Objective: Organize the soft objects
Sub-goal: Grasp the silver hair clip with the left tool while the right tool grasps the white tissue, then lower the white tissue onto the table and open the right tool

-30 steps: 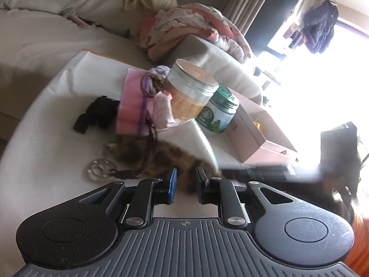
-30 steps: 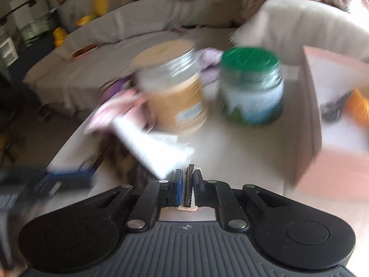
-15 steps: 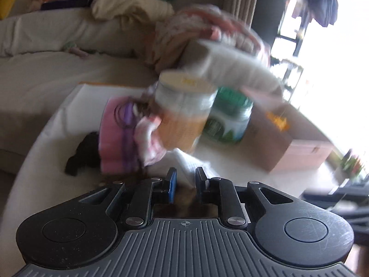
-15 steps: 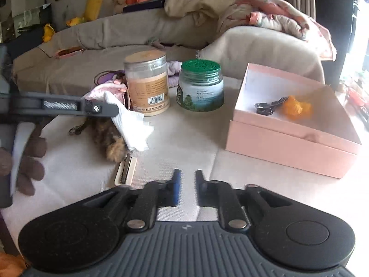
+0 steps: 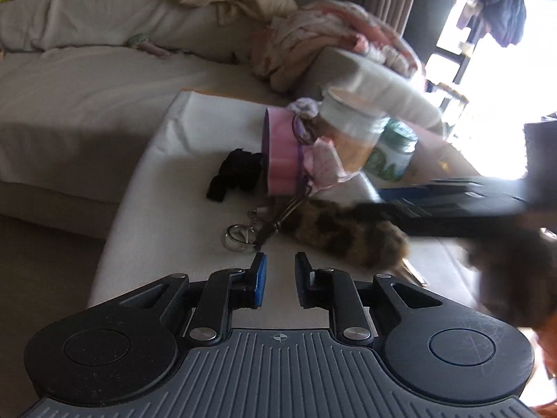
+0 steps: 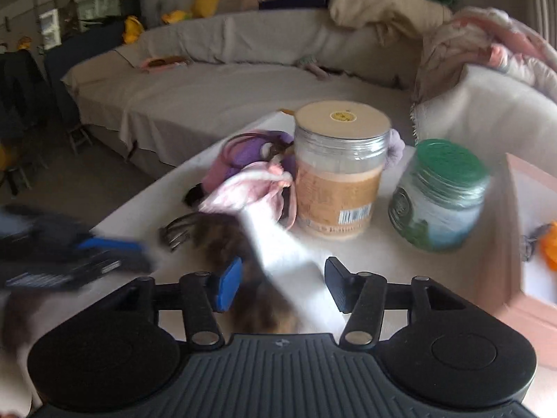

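A brown mottled furry tail keychain [image 5: 343, 235] lies on the white table with its metal ring [image 5: 238, 238] at the left end. My left gripper [image 5: 280, 275] is open and empty, just short of the ring. My right gripper [image 6: 282, 284] is wide open over the furry tail [image 6: 222, 237] and a white tissue [image 6: 278, 244]; it shows blurred in the left wrist view [image 5: 452, 209] above the tail. A pink and purple cloth bundle [image 5: 283, 160] and a black soft item [image 5: 240, 170] lie behind.
A tan-lidded jar [image 6: 339, 174] and a green-lidded jar [image 6: 440, 198] stand behind the soft things. A pink open box [image 6: 522, 244] holding an orange item [image 6: 548, 244] is at the right. A grey sofa [image 6: 209, 80] with piled cloths curves behind the table.
My right gripper let go of a small flat item, opened wide and moved forward over the furry tail. My left gripper swung back toward the ring. Both views are blurred by motion.
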### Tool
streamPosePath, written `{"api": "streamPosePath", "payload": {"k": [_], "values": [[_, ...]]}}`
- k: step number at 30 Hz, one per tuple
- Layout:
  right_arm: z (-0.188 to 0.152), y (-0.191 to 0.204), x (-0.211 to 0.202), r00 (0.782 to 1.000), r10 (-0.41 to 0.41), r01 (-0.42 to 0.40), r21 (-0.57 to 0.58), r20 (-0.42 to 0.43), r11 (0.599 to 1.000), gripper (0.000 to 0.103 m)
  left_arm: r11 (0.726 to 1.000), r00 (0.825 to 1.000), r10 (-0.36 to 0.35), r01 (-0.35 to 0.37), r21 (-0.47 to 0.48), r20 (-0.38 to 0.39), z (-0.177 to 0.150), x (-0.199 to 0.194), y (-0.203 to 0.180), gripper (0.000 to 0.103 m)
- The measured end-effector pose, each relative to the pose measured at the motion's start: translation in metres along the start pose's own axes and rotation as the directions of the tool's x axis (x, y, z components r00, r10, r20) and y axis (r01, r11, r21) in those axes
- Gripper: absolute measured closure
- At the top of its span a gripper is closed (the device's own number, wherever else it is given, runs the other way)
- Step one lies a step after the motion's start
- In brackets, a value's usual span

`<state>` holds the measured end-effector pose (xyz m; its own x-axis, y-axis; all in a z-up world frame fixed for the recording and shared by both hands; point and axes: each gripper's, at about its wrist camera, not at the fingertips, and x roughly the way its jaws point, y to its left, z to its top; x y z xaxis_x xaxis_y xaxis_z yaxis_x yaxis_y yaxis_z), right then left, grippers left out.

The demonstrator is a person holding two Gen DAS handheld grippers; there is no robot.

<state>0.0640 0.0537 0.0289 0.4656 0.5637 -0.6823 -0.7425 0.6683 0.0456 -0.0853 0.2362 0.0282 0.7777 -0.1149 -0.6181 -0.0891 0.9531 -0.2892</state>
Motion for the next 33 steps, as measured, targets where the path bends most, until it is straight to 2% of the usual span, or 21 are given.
{"api": "streamPosePath", "payload": {"k": [1, 3, 7, 10, 13, 14, 17, 19, 21, 23, 25, 27, 29, 31, 33], "values": [[0.005, -0.004, 0.002, 1.000, 0.001, -0.001, 0.021, -0.017, 1.000, 0.099, 1.000, 1.000, -0.003, 0.003, -0.001, 0.005, -0.001, -0.003, -0.001, 0.083], [0.009, -0.015, -0.010, 1.000, 0.023, -0.023, 0.083, 0.001, 0.996, 0.100, 1.000, 1.000, -0.016, 0.016, -0.005, 0.007, -0.002, -0.003, -0.003, 0.083], [0.009, -0.032, -0.079, 0.991, 0.000, -0.016, 0.117, 0.136, 0.993, 0.100, 0.997, 0.997, -0.070, 0.070, 0.010, 0.010, 0.000, 0.006, -0.019, 0.083], [-0.007, -0.045, -0.134, 0.980, -0.053, 0.028, 0.132, 0.192, 0.991, 0.100, 0.990, 0.990, -0.138, 0.138, 0.039, 0.001, 0.002, 0.014, -0.039, 0.083], [-0.033, -0.058, -0.172, 0.972, -0.129, 0.099, 0.156, 0.196, 0.983, 0.100, 0.979, 0.980, -0.195, 0.197, 0.057, -0.035, 0.001, 0.028, -0.064, 0.083], [-0.040, -0.061, -0.181, 0.968, -0.161, 0.132, 0.159, 0.192, 0.978, 0.100, 0.979, 0.980, -0.195, 0.198, 0.057, -0.045, 0.001, 0.034, -0.074, 0.083], [-0.061, -0.067, -0.199, 0.956, -0.243, 0.216, 0.166, 0.165, 0.962, 0.100, 0.989, 0.989, -0.138, 0.140, 0.048, -0.057, -0.002, 0.052, -0.100, 0.083], [-0.076, -0.074, -0.202, 0.967, -0.218, 0.189, 0.202, 0.134, 0.961, 0.100, 0.994, 0.993, -0.082, 0.087, 0.066, -0.083, -0.004, 0.066, -0.114, 0.083], [-0.090, -0.083, -0.194, 0.984, -0.144, 0.113, 0.264, 0.100, 0.958, 0.099, 0.996, 0.994, -0.030, 0.039, 0.081, -0.105, -0.005, 0.078, -0.124, 0.079], [-0.105, -0.090, -0.181, 0.994, -0.070, 0.041, 0.316, 0.081, 0.948, 0.099, 0.996, 0.996, -0.002, 0.010, 0.090, -0.094, -0.005, 0.083, -0.130, 0.079], [-0.118, -0.091, -0.164, 0.998, -0.023, 0.002, 0.345, 0.059, 0.939, 0.099, 0.993, 0.996, 0.010, 0.001, 0.115, -0.093, -0.003, 0.089, -0.137, 0.079], [-0.124, -0.089, -0.148, 0.999, 0.006, -0.021, 0.345, 0.043, 0.938, 0.099, 0.988, 0.996, 0.011, 0.004, 0.157, -0.094, -0.004, 0.094, -0.147, 0.078], [-0.128, -0.084, -0.134, 1.000, 0.017, -0.024, 0.328, 0.023, 0.944, 0.099, 0.980, 0.993, -0.022, 0.044, 0.195, -0.114, -0.006, 0.095, -0.155, 0.078], [-0.129, -0.082, -0.125, 1.000, 0.003, -0.007, 0.302, 0.015, 0.953, 0.099, 0.967, 0.987, -0.070, 0.102, 0.232, -0.144, -0.010, 0.092, -0.162, 0.078], [-0.128, -0.080, -0.123, 0.999, -0.040, 0.035, 0.262, 0.015, 0.964, 0.098, 0.955, 0.986, -0.068, 0.108, 0.276, -0.151, -0.015, 0.089, -0.168, 0.078]]}}
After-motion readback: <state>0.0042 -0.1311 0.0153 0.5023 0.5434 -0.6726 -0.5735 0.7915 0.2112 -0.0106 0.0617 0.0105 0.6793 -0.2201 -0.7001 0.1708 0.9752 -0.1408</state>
